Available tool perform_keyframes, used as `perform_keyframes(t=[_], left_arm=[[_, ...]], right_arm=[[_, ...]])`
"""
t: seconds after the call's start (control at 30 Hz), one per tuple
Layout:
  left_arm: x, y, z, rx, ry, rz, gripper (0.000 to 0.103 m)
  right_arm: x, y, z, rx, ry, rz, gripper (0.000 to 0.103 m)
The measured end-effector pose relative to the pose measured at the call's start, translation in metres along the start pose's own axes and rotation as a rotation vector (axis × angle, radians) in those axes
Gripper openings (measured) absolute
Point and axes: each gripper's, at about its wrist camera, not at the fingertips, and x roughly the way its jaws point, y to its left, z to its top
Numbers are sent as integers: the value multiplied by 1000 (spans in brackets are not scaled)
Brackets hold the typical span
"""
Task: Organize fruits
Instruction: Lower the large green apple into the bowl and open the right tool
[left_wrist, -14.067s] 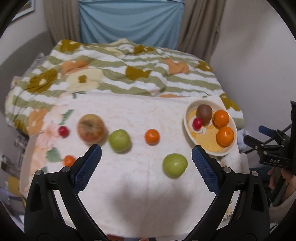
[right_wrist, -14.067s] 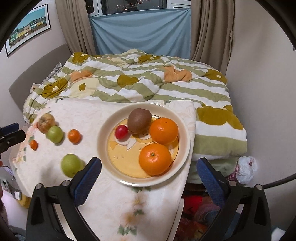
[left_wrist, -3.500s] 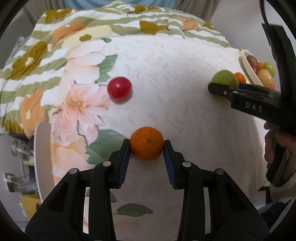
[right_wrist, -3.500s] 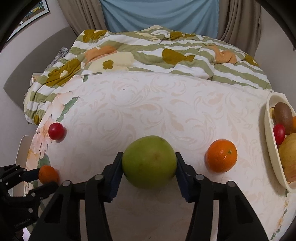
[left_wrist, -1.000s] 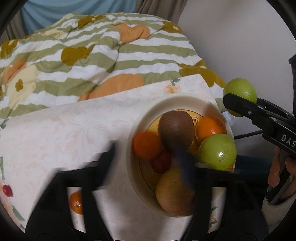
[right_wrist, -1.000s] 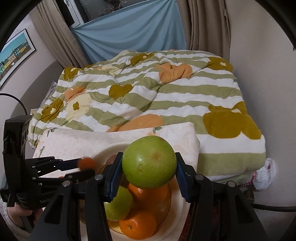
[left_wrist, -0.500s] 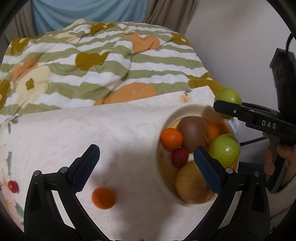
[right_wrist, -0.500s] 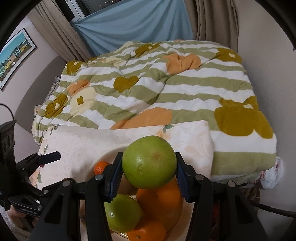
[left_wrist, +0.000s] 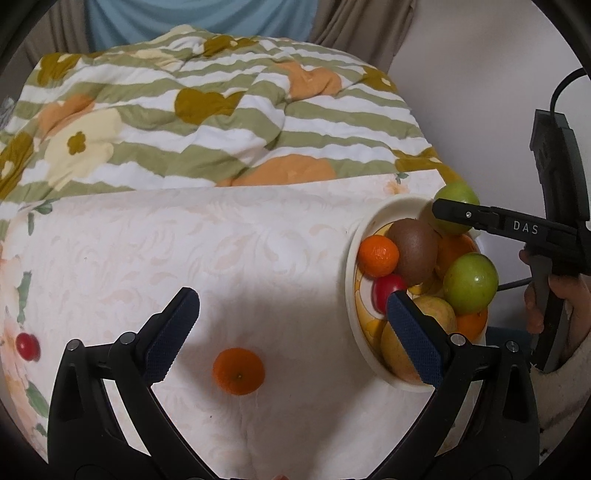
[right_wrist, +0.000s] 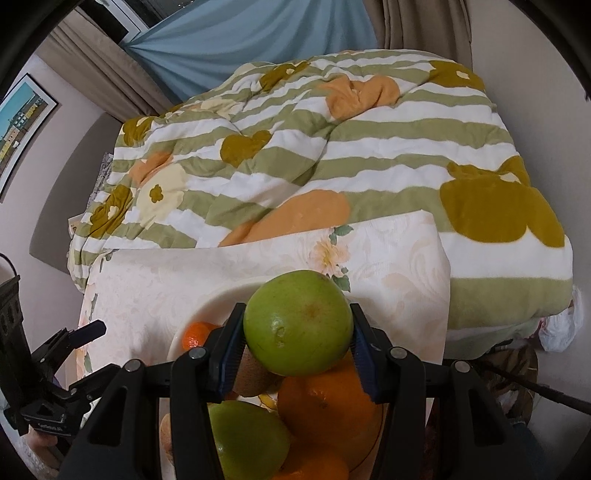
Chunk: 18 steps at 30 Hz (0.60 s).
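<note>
While right claw (right_wrist: 298, 354) pinches green apple (right_wrist: 297, 326) above bowl (left_wrist: 351, 280), left claw (left_wrist: 291, 328) spread.

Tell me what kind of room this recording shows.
Most likely a home bedroom: a bed with a striped floral duvet, curtains over a window, and a small cloth-covered table holding the fruit bowl.

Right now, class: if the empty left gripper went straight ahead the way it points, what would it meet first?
Probably the bare tablecloth; the left gripper is open, the loose orange lies below its line, though depth is unclear.
</note>
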Motion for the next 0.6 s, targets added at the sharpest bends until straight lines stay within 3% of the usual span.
perform_keyframes(t=[0.07,0.1,0.13,0.23,0.6], left_arm=[[-3,1,-3,0,-5,4,103],[-5,1,-4,-1,-8,6,103],[-8,2,-6,-3,-10,9,103],[-14,3,-12,-10,-18,12,103],[-63,-11,-37,5,-86,59,103]], right_arm=[[-5,0,0,11,-20,21,76],[-7,0,0,15,-33,19,92],[-10,1,0,19,-51,13,96],[-17,3,-3,24,-82,-6,102],[-66,29,-28,-88,-166,-67,102]])
